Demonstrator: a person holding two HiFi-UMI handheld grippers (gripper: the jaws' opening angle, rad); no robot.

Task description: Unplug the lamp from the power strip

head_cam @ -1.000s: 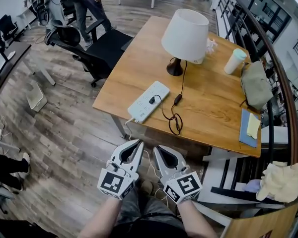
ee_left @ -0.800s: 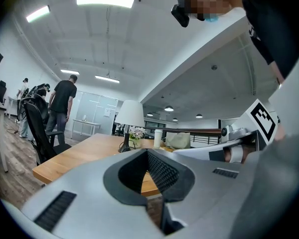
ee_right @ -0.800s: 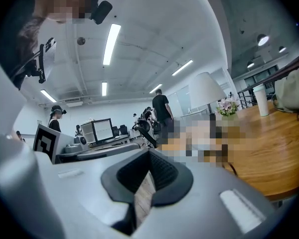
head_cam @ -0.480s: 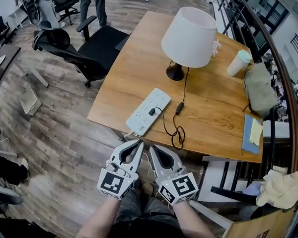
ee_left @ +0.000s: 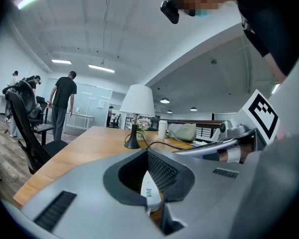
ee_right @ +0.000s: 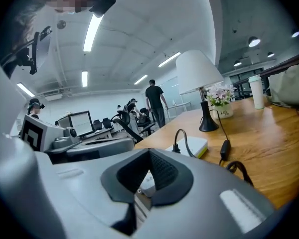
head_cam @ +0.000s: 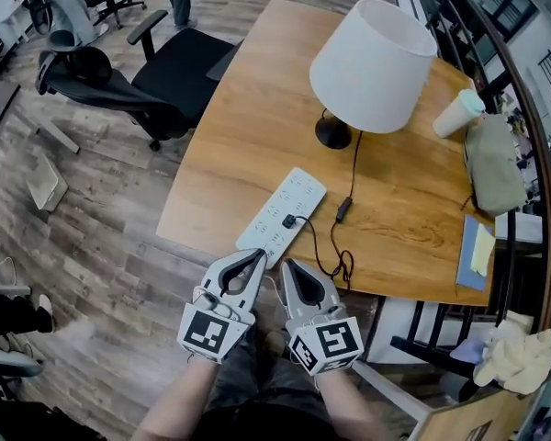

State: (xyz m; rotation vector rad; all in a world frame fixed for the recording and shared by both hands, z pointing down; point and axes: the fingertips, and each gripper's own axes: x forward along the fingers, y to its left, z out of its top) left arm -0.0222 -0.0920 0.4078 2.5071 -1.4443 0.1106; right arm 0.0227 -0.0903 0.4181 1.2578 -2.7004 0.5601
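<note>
A lamp with a white shade [head_cam: 374,62] and a black base [head_cam: 333,133] stands on the wooden table [head_cam: 248,127]. Its black cord runs past an inline switch [head_cam: 343,210] to a black plug [head_cam: 288,220] seated in the white power strip [head_cam: 282,217] near the table's front edge. My left gripper [head_cam: 255,257] and right gripper [head_cam: 289,266] hover side by side just short of that edge, both shut and holding nothing. In the right gripper view the plug [ee_right: 180,139] and strip [ee_right: 192,146] lie ahead of the shut jaws. The left gripper view shows the lamp [ee_left: 137,101] farther off.
A black office chair [head_cam: 119,72] stands left of the table. A white cup [head_cam: 459,113], a grey bag [head_cam: 494,168] and a blue notebook [head_cam: 475,246] sit along the table's right side, by a railing. The cord's slack loops [head_cam: 344,266] near the front edge. A person stands far off [ee_left: 65,103].
The table and power strip have come closer to both grippers over the last second. Both grippers stayed shut, side by side.
</note>
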